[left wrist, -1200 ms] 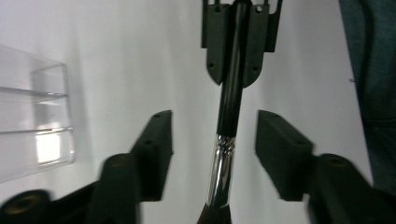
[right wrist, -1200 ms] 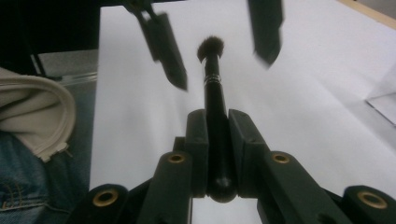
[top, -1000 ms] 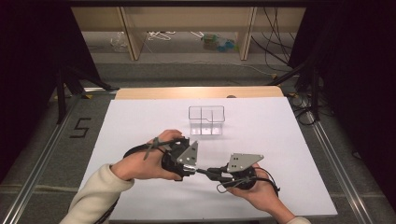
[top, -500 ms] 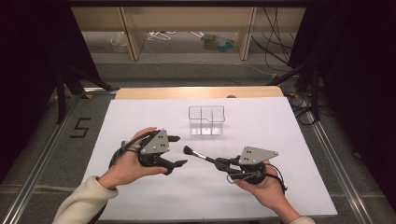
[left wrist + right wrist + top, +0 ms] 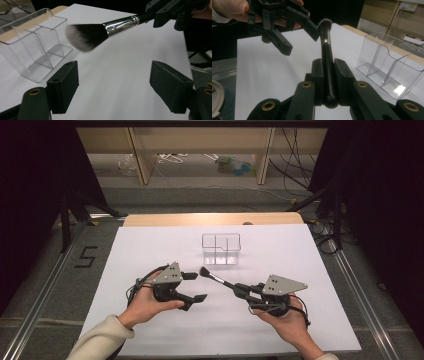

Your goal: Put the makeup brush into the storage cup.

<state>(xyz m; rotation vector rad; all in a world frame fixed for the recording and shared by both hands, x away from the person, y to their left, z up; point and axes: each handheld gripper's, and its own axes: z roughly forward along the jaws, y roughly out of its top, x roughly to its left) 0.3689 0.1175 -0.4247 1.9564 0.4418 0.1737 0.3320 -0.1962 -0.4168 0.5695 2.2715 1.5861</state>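
The right gripper [image 5: 328, 75] pinches a makeup brush [image 5: 216, 278] by its glossy black handle, soft bristles free. The left gripper [image 5: 115, 85] has just been opening, its jaws empty. A clear plastic organizer [image 5: 221, 248] stands near the white surface's [image 5: 150, 245] far edge.

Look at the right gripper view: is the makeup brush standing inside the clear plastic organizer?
No, the makeup brush is clamped by its black handle in the right gripper, apart from the clear plastic organizer on the table.

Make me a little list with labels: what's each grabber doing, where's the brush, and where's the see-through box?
Right gripper: shut on the makeup brush, clamping its black handle
Left gripper: jaws have just been opening, nothing between them
Brush: in the air, bristles toward the left gripper
Clear organizer: on the white table, beyond both grippers, its compartments hold nothing
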